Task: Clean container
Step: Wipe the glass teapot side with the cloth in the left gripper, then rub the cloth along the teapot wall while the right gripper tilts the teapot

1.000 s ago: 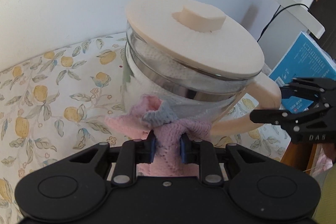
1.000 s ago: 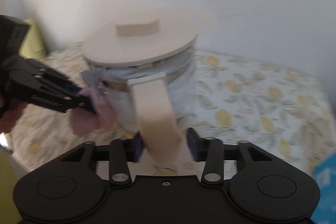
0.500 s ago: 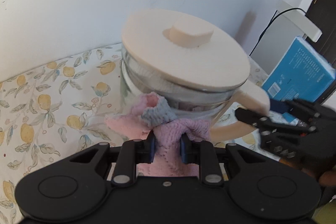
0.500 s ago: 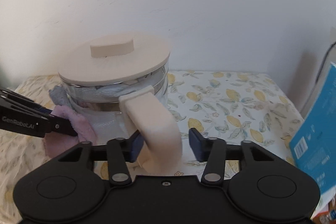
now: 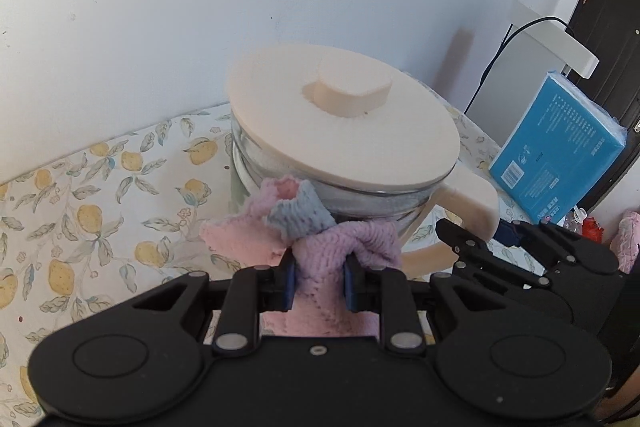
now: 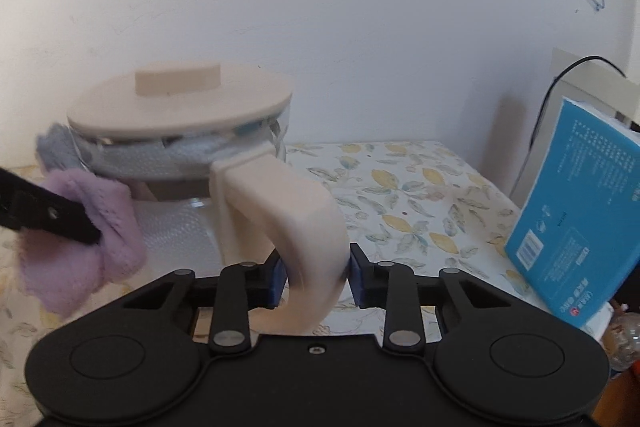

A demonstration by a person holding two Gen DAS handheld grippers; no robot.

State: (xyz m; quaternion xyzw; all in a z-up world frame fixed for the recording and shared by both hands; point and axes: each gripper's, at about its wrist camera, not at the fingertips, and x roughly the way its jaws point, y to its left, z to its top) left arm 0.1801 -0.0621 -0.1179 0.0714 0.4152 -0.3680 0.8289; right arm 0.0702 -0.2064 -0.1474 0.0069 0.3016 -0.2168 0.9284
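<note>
A table with a lemon-print cloth is set against a white wall. A glass jug is positioned on this cloth, close to the wall. The jug is closed by a broad cream lid with a raised knob at its centre, and a thick cream handle is attached to its side. The glass body is seen partly blurred in the right wrist view.

A blue box is leaned upright at the right edge of the table, well apart from the jug. A black cable is run up the wall behind it.

The right gripper is placed around the lower curve of the handle. Its fingers are set moderately apart, and the handle is gripped between the two blue pads, which are seen against its sides.

The left gripper is closed to a narrow gap on a bunched pink and grey cloth. The cloth is clamped between the blue pads, and its free folds are pressed against the glass wall of the jug just under the lid rim. The rest of the cloth is hung down between the fingers toward the gripper body.
</note>
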